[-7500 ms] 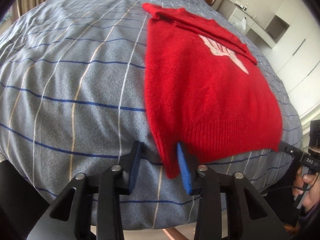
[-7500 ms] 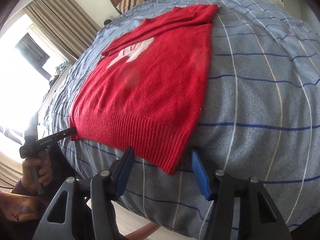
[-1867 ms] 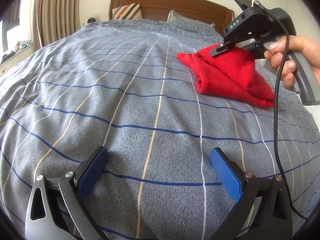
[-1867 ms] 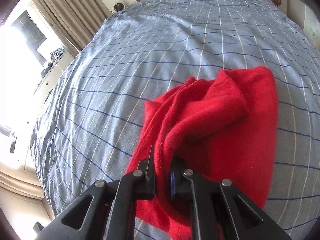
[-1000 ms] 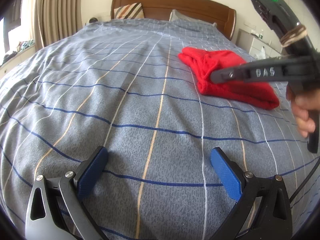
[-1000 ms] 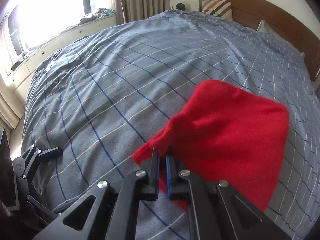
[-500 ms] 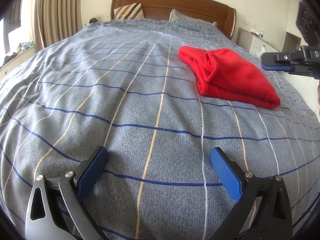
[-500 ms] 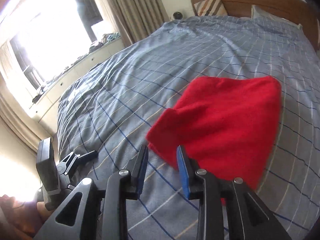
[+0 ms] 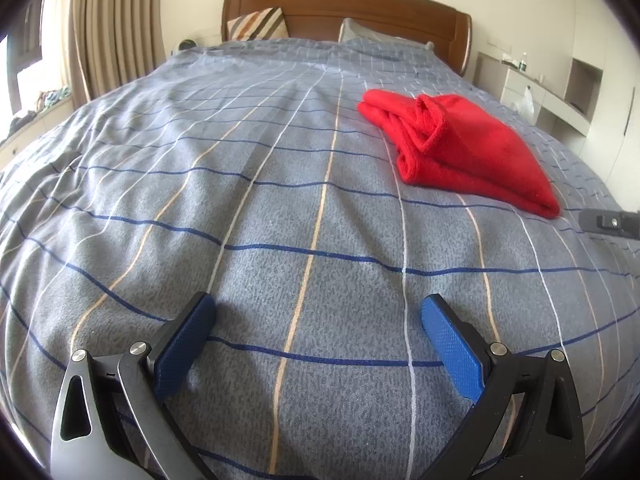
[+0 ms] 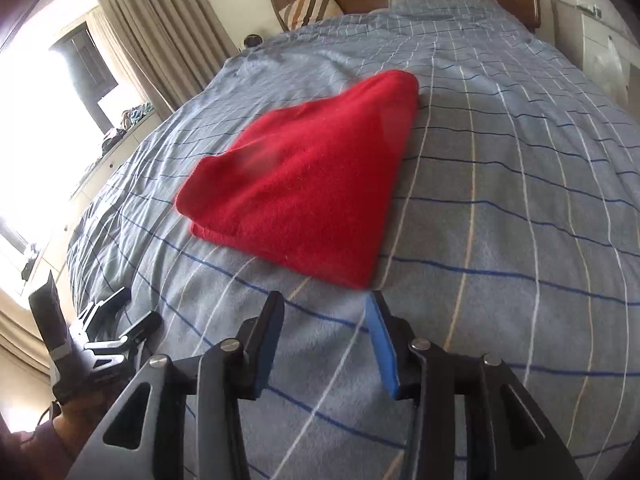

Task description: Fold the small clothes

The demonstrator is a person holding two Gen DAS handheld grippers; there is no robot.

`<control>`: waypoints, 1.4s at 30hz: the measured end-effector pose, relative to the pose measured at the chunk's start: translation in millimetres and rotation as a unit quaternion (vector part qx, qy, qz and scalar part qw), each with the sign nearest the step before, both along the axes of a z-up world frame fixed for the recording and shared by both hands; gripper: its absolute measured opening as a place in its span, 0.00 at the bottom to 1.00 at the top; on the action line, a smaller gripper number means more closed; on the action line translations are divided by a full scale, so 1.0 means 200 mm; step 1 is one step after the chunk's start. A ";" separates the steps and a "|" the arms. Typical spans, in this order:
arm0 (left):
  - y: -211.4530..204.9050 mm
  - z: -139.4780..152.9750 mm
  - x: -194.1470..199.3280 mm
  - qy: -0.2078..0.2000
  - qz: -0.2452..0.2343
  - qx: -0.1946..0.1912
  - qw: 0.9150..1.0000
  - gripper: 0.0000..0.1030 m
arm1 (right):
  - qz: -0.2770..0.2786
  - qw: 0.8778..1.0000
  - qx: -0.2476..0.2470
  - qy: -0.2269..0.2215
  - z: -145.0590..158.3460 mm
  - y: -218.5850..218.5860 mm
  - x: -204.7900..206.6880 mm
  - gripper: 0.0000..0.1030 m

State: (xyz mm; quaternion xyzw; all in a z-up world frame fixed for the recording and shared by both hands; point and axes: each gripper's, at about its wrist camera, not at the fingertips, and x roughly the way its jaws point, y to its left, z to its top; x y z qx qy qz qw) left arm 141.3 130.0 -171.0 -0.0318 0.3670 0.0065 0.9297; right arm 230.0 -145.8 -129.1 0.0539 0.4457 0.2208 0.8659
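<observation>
A red knitted sweater (image 9: 460,152) lies folded into a thick bundle on the right half of the bed; the right wrist view shows the same sweater (image 10: 312,196) just ahead of my right gripper. My right gripper (image 10: 326,314) hangs just short of its near corner, jaws opening, nothing between the blue pads. My left gripper (image 9: 316,312) rests low over bare bedspread at the foot end, open wide and empty, well away from the sweater. The tip of the right gripper (image 9: 612,222) shows at the right edge of the left wrist view.
The bed has a grey-blue checked cover (image 9: 240,200), a wooden headboard (image 9: 344,4) and pillows (image 9: 260,24) at the far end. Curtains and a window sill line the left side. White shelves (image 9: 560,92) stand to the right. The left gripper (image 10: 100,332) and a hand show at lower left.
My right gripper let go of the sweater, opened and drew back toward the foot of the bed. The sweater now lies flat. The left gripper stayed where it was.
</observation>
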 end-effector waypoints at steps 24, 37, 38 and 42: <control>0.02 0.43 0.45 0.006 -0.038 -0.206 0.978 0.99 | -0.056 0.998 0.040 -0.013 -0.04 -0.26 -0.04 0.72; -0.12 0.15 0.97 0.129 -0.038 -0.062 0.989 0.99 | -0.064 0.980 0.167 0.088 -0.08 -0.12 0.78 0.73; -0.15 0.15 0.97 0.126 -0.041 -0.047 0.990 0.99 | -0.066 0.978 0.169 0.098 -0.11 -0.10 0.81 0.73; -0.22 0.16 0.95 0.111 -0.050 0.002 0.993 1.00 | -0.069 0.975 0.184 0.101 -0.15 -0.07 0.86 0.73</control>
